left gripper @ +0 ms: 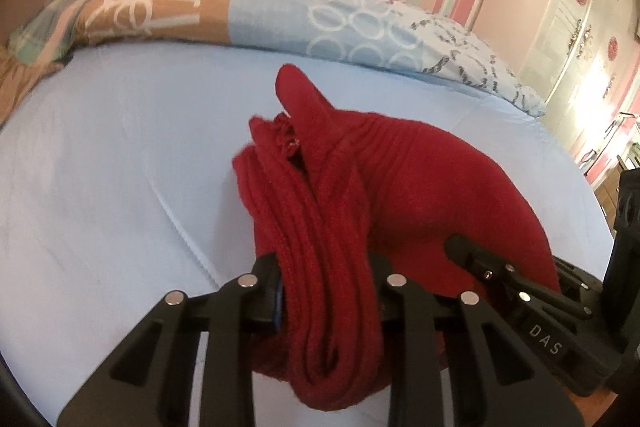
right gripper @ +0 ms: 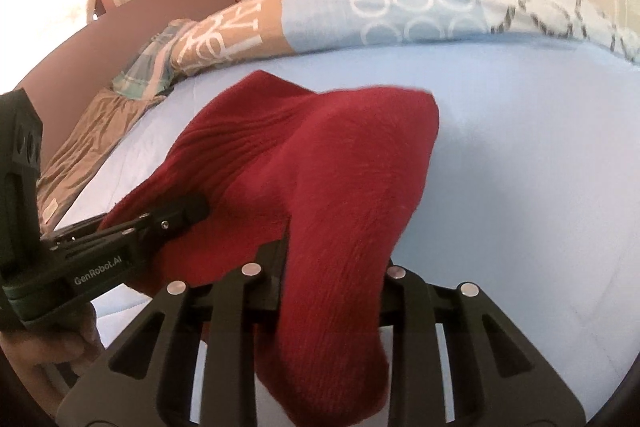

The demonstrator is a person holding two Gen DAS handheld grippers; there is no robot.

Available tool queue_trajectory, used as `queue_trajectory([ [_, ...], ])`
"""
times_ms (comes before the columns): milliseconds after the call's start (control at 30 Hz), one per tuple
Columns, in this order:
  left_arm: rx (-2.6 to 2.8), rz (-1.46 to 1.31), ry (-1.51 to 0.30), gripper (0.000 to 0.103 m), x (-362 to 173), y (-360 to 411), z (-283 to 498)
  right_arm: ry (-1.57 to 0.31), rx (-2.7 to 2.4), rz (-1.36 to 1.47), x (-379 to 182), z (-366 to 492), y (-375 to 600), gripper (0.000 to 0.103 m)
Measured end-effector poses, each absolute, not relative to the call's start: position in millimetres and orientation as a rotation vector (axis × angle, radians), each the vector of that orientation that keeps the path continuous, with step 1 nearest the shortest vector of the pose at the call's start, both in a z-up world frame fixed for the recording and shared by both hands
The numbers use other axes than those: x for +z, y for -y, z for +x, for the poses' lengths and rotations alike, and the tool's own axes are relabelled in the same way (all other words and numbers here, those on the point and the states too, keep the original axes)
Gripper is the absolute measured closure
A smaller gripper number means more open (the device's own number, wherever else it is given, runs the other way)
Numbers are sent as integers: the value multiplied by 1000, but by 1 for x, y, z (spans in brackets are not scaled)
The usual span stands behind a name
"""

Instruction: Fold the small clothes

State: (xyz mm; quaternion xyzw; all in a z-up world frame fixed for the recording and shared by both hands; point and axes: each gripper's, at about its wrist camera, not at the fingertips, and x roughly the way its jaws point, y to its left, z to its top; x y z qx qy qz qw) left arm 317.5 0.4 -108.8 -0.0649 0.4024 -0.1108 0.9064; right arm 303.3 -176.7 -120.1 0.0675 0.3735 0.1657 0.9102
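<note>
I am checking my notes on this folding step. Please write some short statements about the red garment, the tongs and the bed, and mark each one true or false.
1. The left tongs are shut on the red garment. True.
2. The right tongs are open and hold nothing. False: they are also shut on the garment.
3. The bed sheet is light blue. True.
4. The garment lies flat and spread out. False: it is bunched up, gathered into ribbed folds at the left tongs.
5. A patterned blanket lies along the far side of the bed. True.
</note>
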Motion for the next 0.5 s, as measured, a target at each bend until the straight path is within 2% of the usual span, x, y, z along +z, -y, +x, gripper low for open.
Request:
queue_trajectory([
  [500,-325,-108,-711,76,-11,106,293,-577,247,31,-22,257,271,77],
])
